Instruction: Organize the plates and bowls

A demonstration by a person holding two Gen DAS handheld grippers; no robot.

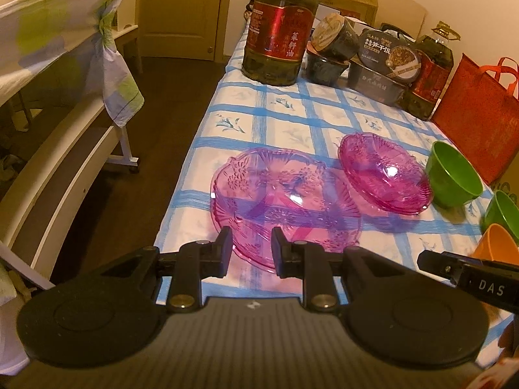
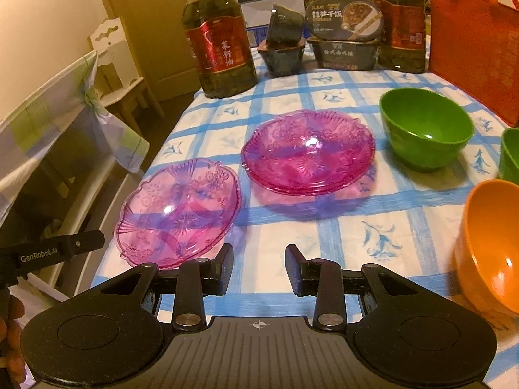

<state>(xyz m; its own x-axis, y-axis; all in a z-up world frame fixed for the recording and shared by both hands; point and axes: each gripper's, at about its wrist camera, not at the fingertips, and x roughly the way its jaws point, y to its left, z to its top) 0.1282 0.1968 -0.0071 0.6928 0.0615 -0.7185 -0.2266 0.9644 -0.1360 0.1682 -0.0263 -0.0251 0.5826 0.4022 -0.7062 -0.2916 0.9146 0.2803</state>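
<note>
Partly done: far stack of pink glass plates (image 2: 308, 155) formed; lone pink glass plate (image 2: 180, 210) near-left, green plastic bowl (image 2: 426, 128) and orange plastic bowl (image 2: 489, 246) right, unstacked. Left gripper (image 1: 252, 248) and right gripper (image 2: 259, 267) part-open, empty.

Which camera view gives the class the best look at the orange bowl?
The right wrist view: the orange bowl shows its inside and rim, though cut by the edge. The left wrist view catches only a small blurred part beside the right gripper.
</note>
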